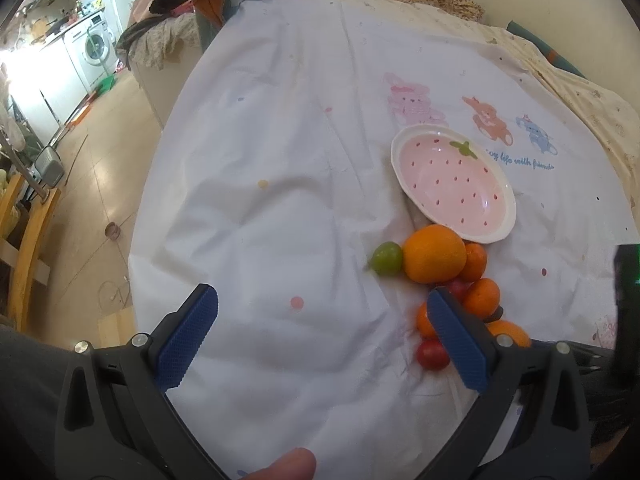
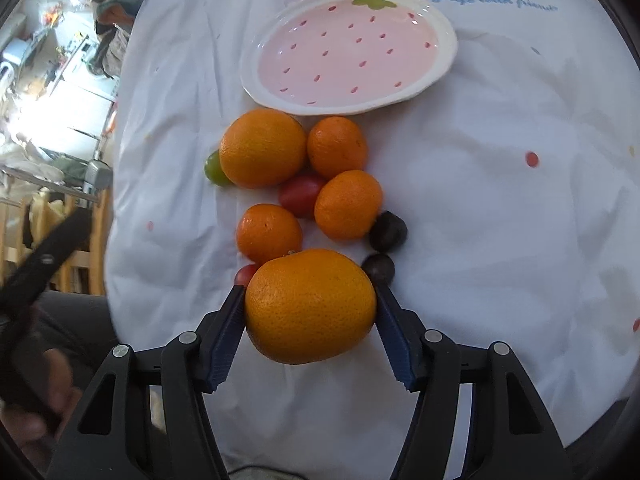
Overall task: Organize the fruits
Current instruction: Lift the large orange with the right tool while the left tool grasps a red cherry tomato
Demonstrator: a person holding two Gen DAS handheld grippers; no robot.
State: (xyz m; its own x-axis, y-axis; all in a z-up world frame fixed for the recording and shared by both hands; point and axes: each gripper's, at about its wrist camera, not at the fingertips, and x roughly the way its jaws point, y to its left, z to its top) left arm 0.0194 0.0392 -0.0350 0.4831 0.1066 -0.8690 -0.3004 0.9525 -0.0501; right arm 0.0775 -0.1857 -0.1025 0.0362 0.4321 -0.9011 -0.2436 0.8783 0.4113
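My right gripper (image 2: 310,300) is shut on a big orange (image 2: 310,306) at the near end of a fruit pile. Beyond it lie a second big orange (image 2: 262,147), three mandarins (image 2: 337,146), a red tomato (image 2: 300,196), a green tomato (image 2: 214,169) and two dark plums (image 2: 387,231). The pink strawberry plate (image 2: 448,52) stands empty behind the pile. My left gripper (image 1: 320,312) is open and empty over bare cloth, left of the pile. The left wrist view shows the big orange (image 1: 434,254), the green tomato (image 1: 387,258) and the plate (image 1: 400,160).
A white cloth with cartoon animals (image 1: 280,140) covers the table. Its left edge drops to the floor, with a wooden chair (image 1: 28,240) and a washing machine (image 1: 90,46) beyond. Clothes are piled at the far left corner (image 1: 168,32).
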